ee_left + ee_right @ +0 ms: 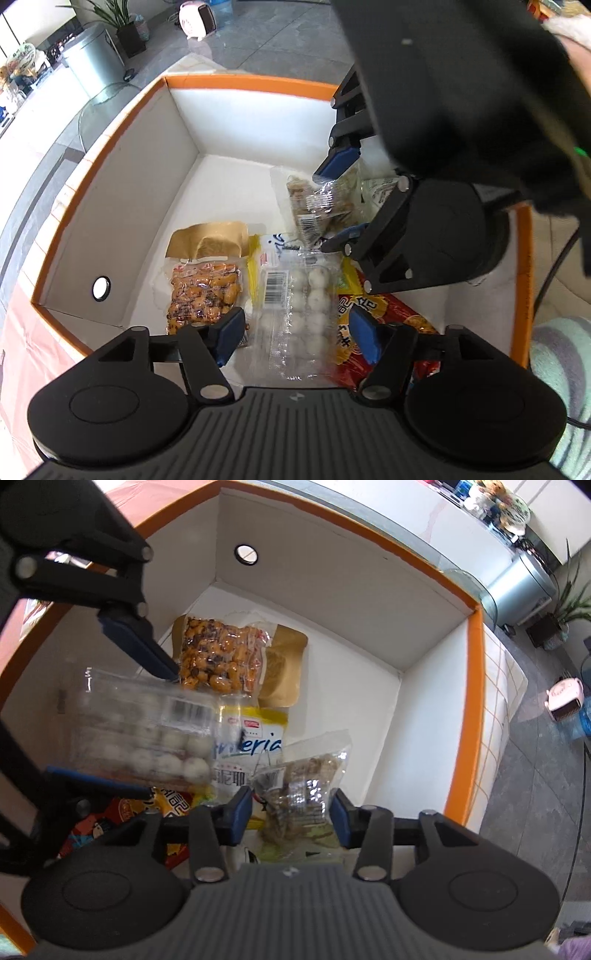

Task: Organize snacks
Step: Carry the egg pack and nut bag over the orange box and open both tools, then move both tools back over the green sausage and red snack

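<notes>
A white box with an orange rim (255, 83) (476, 686) holds several snack packs. My left gripper (297, 336) (122, 716) is open over a clear pack of white balls (303, 291) (147, 738), which looks blurred and sits between the pads without touching them. My right gripper (290, 814) (334, 201) stands open around a clear bag of brown snacks (295, 794) (317, 206), its pads close beside the bag. On the floor of the box lie an orange nut pack (203, 295) (218, 653), a gold pouch (210, 236) (284, 664) and a red and yellow packet (373, 310) (110, 812).
A white packet with blue lettering (251, 746) lies under the others. The box wall has a round hole (101, 288) (246, 554). Its far corner floor (229, 184) is bare. Outside stand a metal bin (92, 59), a pink heater (197, 18) and a striped sleeve (561, 350).
</notes>
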Motion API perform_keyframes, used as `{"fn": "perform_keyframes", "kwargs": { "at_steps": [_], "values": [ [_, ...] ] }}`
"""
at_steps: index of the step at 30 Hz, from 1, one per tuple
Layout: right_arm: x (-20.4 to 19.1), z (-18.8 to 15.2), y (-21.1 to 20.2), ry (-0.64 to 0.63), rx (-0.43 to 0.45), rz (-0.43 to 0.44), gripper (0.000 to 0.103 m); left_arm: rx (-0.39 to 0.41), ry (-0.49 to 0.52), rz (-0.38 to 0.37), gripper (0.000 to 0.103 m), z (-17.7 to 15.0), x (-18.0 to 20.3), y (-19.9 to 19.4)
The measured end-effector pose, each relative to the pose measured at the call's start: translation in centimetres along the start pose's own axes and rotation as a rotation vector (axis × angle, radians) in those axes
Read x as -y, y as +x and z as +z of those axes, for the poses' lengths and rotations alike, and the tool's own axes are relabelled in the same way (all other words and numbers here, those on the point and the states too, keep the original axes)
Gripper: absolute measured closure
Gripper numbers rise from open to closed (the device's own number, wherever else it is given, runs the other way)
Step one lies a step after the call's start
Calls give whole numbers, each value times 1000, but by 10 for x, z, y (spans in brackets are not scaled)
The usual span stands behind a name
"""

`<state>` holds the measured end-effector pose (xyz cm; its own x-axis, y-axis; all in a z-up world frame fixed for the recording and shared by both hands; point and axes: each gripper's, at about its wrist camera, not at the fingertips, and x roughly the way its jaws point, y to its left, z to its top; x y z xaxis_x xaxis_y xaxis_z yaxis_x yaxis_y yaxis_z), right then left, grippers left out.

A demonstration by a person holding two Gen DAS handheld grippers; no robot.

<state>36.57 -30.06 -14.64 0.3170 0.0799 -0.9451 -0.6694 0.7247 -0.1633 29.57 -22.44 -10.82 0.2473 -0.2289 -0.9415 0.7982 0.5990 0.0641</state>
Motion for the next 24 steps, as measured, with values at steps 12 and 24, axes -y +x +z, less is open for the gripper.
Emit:
{"fn": "perform_keyframes", "kwargs": {
  "at_steps": [12,24],
  "values": [
    [-3,-1,-47,57,33,-37,42,43,-19,55,24,-10,13,-53],
    [-26,-1,-101,297,-19,-18,39,69,-147,165,24,-54,11,-126]
  ]
}}
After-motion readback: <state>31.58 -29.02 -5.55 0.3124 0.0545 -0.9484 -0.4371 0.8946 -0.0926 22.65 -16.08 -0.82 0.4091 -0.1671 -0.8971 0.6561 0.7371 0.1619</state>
